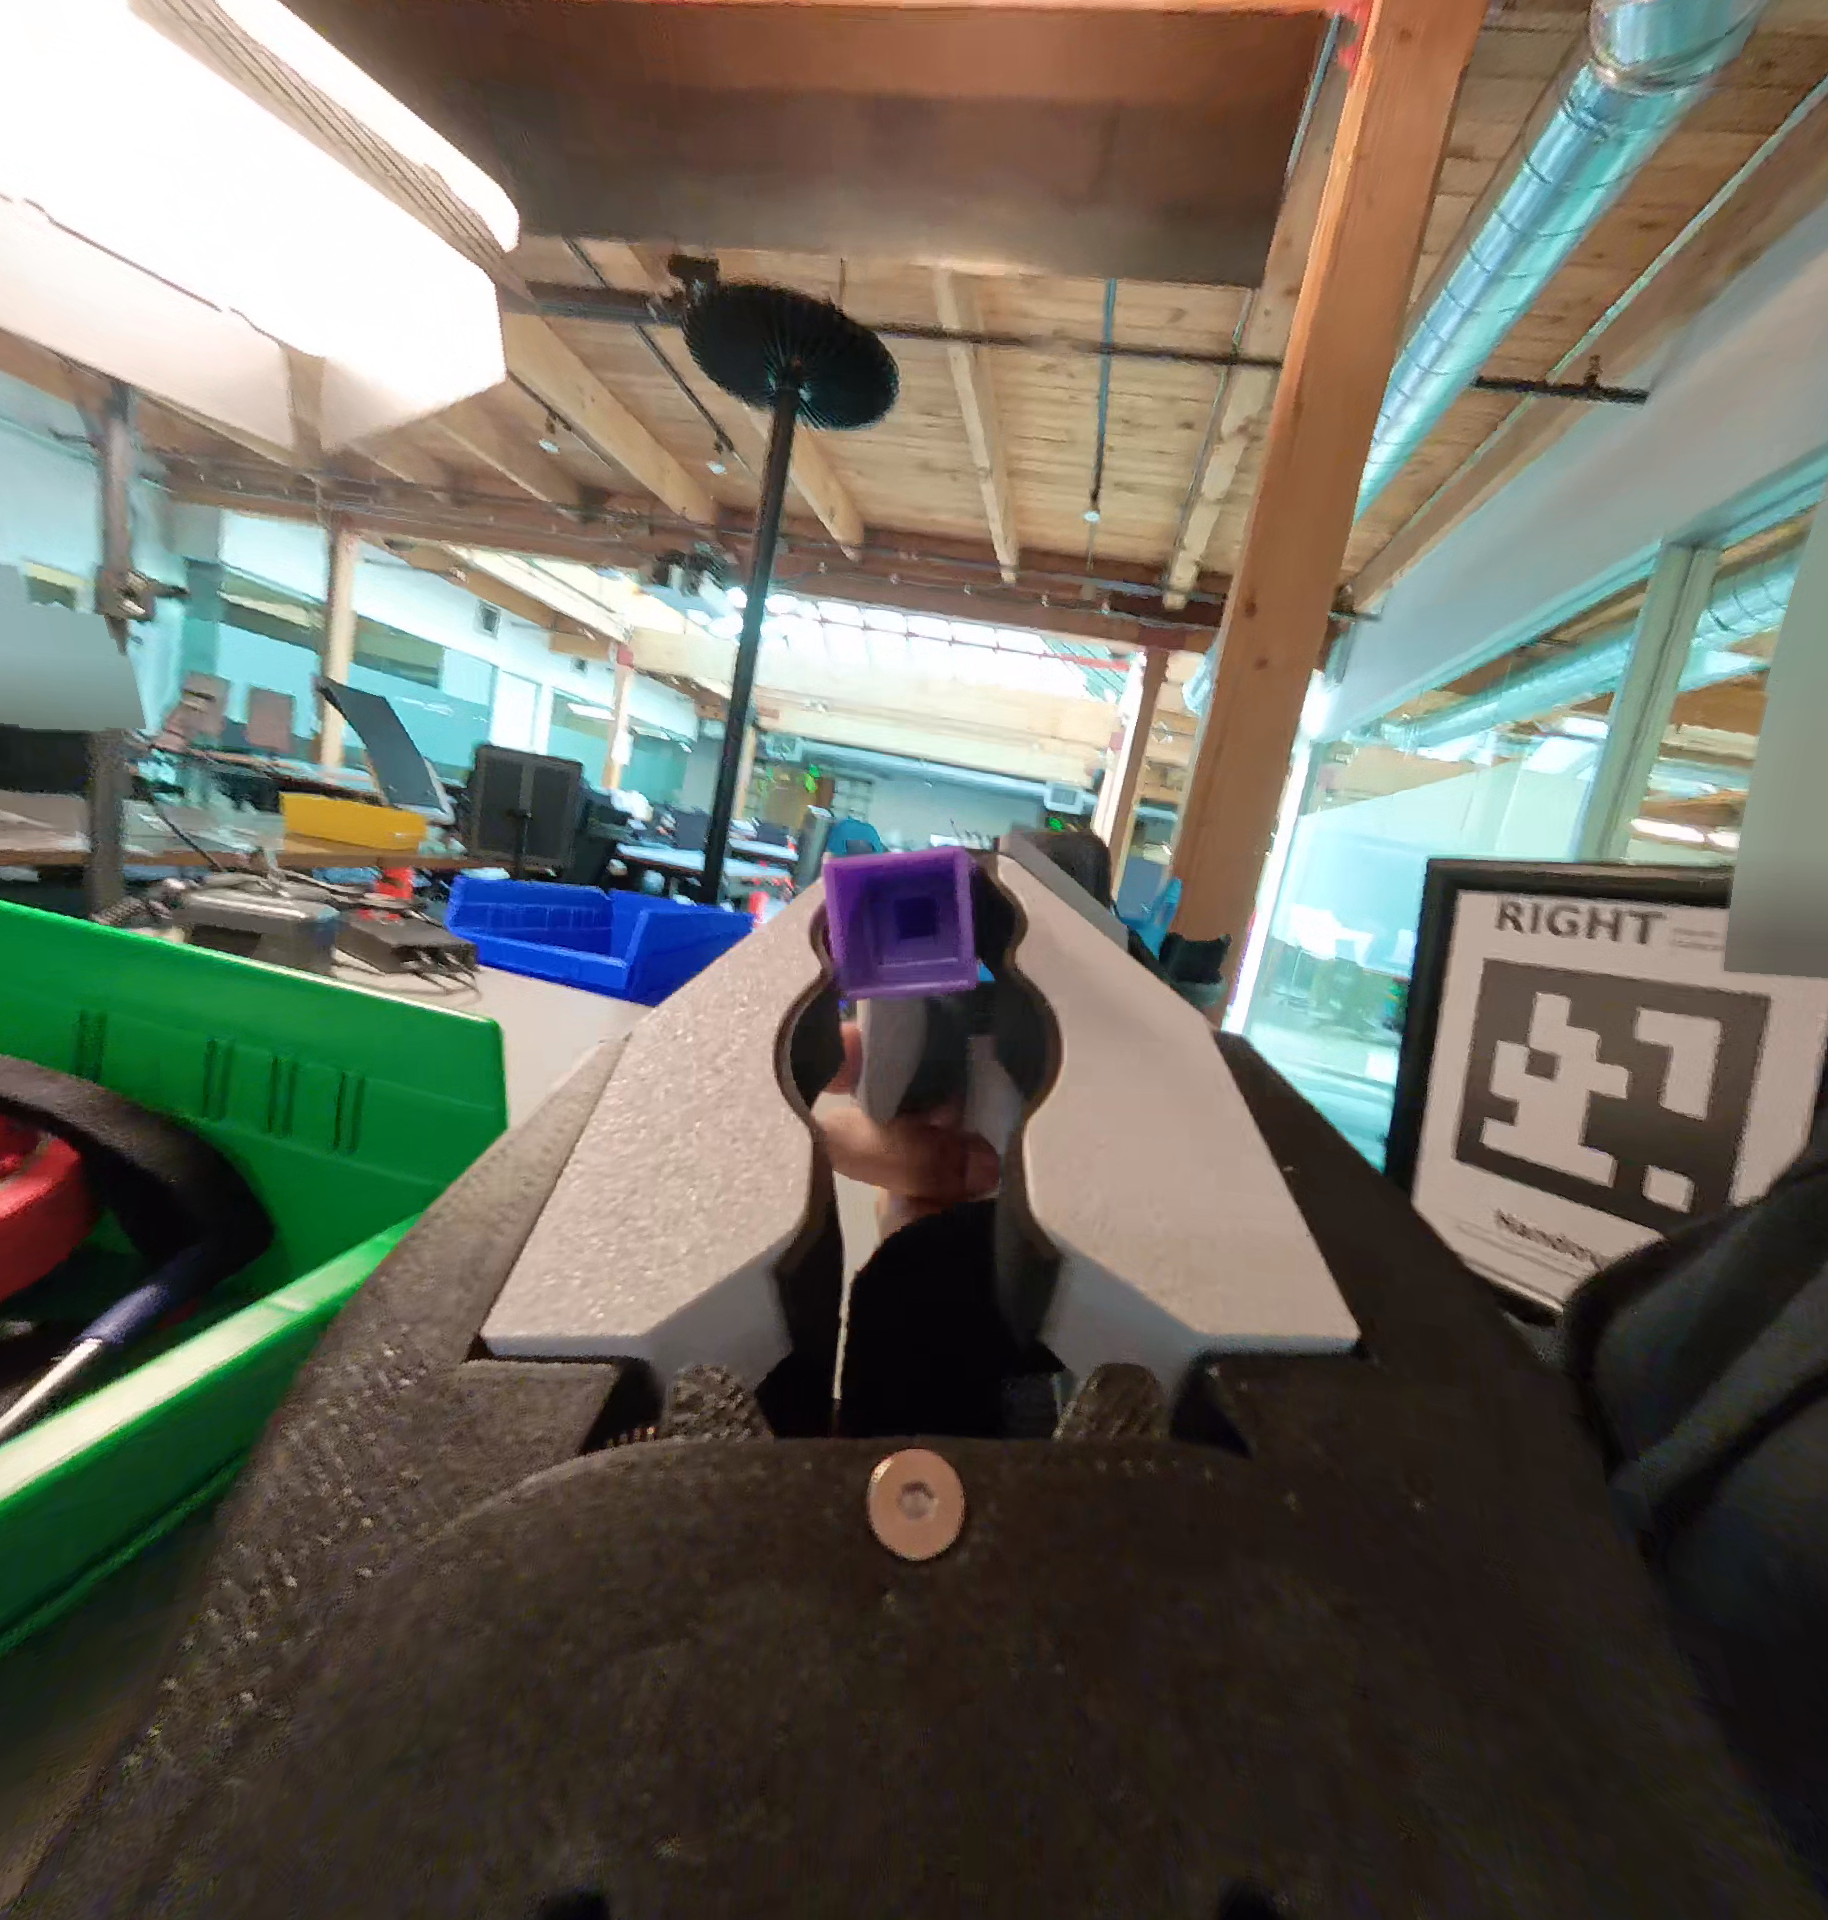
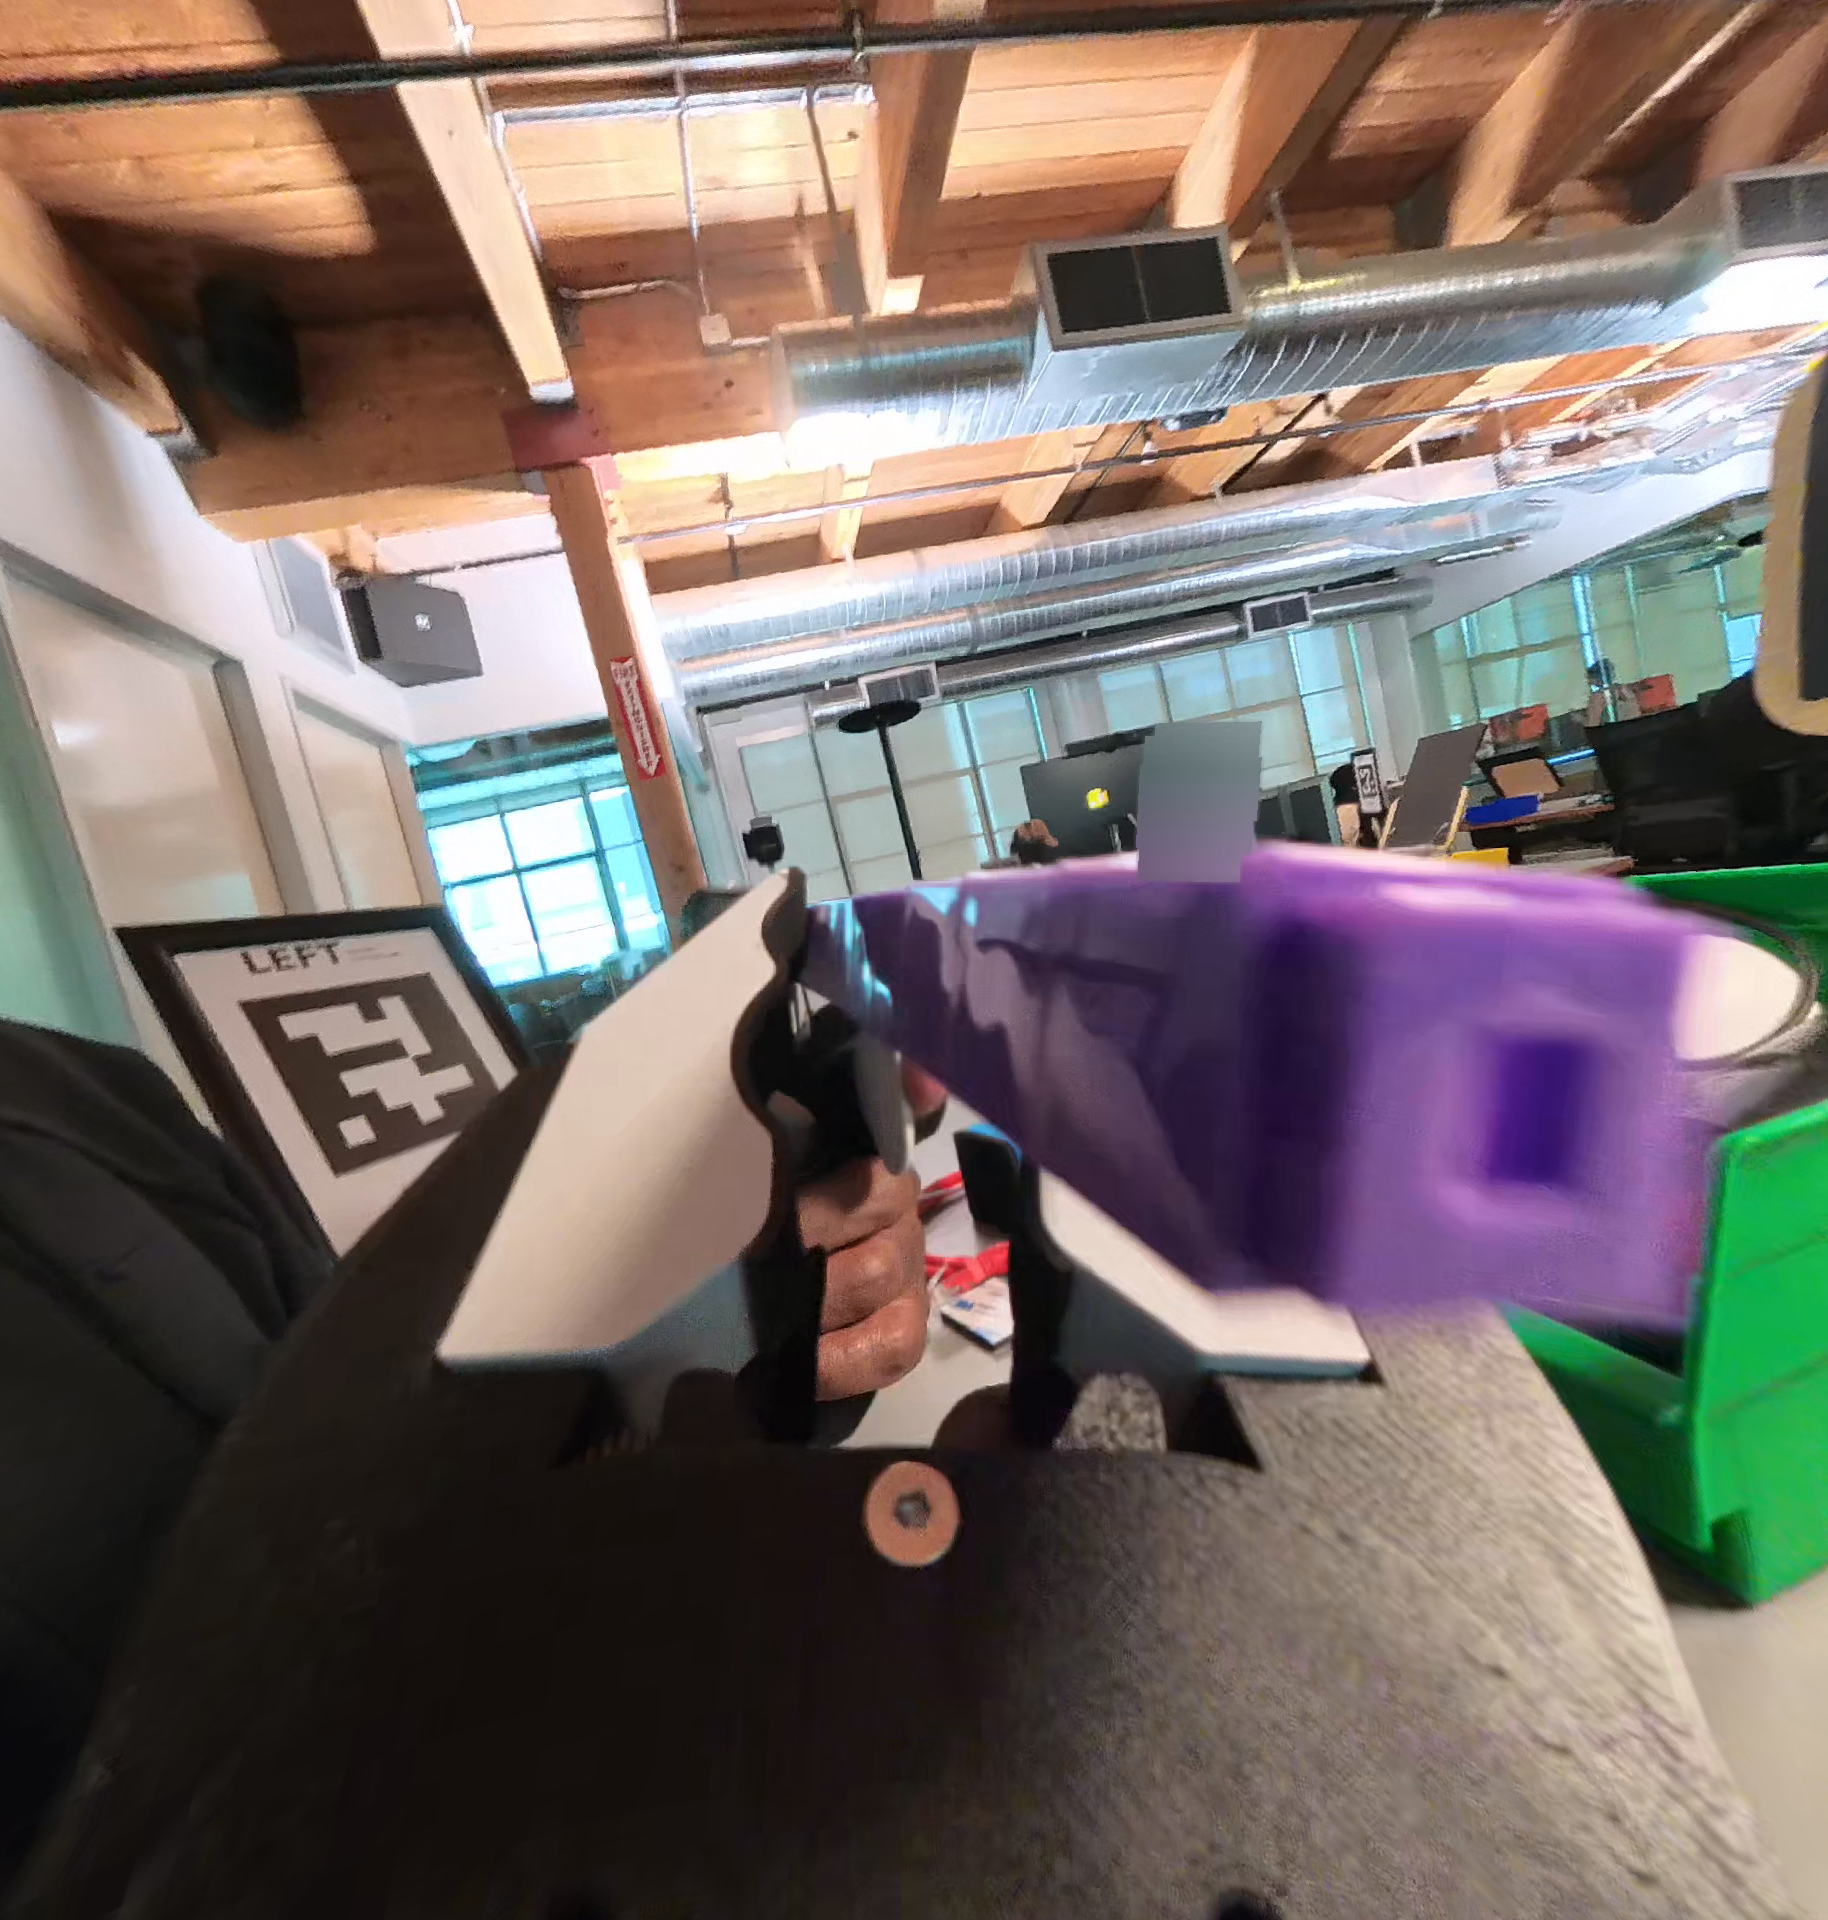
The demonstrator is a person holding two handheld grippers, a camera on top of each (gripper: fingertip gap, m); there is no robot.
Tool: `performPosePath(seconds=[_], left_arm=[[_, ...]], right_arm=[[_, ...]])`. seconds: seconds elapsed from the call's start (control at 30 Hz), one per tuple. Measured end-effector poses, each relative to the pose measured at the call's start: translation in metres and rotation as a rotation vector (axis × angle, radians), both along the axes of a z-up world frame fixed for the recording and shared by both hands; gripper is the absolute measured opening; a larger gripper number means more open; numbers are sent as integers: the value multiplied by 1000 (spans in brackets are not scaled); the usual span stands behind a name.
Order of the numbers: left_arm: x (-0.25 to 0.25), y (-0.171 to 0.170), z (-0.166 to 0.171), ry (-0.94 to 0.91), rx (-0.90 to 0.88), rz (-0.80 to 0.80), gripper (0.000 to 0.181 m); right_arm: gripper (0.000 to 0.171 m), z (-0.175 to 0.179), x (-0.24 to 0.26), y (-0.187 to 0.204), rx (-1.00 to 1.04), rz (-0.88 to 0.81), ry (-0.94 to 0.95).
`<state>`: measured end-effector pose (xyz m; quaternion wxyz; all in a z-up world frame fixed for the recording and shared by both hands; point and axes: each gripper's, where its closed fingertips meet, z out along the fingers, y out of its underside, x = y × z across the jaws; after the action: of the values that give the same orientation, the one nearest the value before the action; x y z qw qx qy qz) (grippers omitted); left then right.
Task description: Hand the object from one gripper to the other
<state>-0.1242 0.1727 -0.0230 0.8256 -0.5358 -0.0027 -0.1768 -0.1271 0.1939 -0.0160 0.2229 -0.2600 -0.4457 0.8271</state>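
The purple block (image 1: 902, 925) sits pinched at the very tips of the left hand-held gripper (image 1: 905, 935), its hollow square end facing the camera and both white fingers (image 1: 681, 1143) closed against its sides. In the right wrist view the same purple block (image 2: 1305, 1091) looms large and blurred, lying across the right finger and covering most of it, its narrow end reaching to the tip of the left finger (image 2: 629, 1122). The right hand-held gripper (image 2: 816, 925) seems to press on the block there (though the right finger's tip is hidden, so a firm grip cannot be confirmed). A person's hand (image 2: 868, 1278) shows through the gap between the fingers.

A green bin (image 1: 214, 1060) stands close on the left of the left hand-held gripper, and a framed marker sign (image 1: 1606, 1081) close on its right; a blue bin (image 1: 598, 935) lies farther off on the table (image 1: 557, 1018). Above and ahead the room is open.
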Motion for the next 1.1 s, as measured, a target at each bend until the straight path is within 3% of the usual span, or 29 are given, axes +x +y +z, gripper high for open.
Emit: performPosePath(seconds=[0.03, 0.23, 0.33, 0.37, 0.4, 0.47, 0.57, 0.7, 0.8, 0.87, 0.97, 1.1], left_arm=[[-4, -4, 4, -12, 26, 12, 23], [-12, -9, 9, -146, 68, -58, 23], [-1, 3, -1, -110, -18, -85, 47], [5, 8, -7, -84, -58, -97, 44], [7, 12, -11, -57, -83, -78, 28], [8, 9, -9, -15, -58, -47, 22], [-2, -2, 3, -46, 26, -14, 22], [-3, -1, 1, -130, 21, -83, 24], [7, 7, -6, -109, -37, -116, 34], [13, 16, -18, -36, -111, -83, 31], [9, 11, -11, 23, -67, -21, 26], [3, 2, -2, -46, -4, -46, 23]], right_arm=[[39, 2, 0, 5, -24, -5, -1], [25, 3, 2, 5, -40, 15, 11], [21, -3, -1, -3, 2, 22, -17], [24, -4, -1, -6, 20, 27, -13], [26, -4, 0, -7, 23, 24, -10], [35, -5, -4, -4, 14, 6, -27], [41, -2, -5, 7, -37, -11, -35], [24, 1, 2, 1, -37, 39, -5], [24, -5, 0, -8, 11, 61, -31], [27, -8, -1, -13, 47, 48, -33], [40, -7, -5, -6, 19, 23, -43], [30, -4, -2, -1, -21, 43, -38]])
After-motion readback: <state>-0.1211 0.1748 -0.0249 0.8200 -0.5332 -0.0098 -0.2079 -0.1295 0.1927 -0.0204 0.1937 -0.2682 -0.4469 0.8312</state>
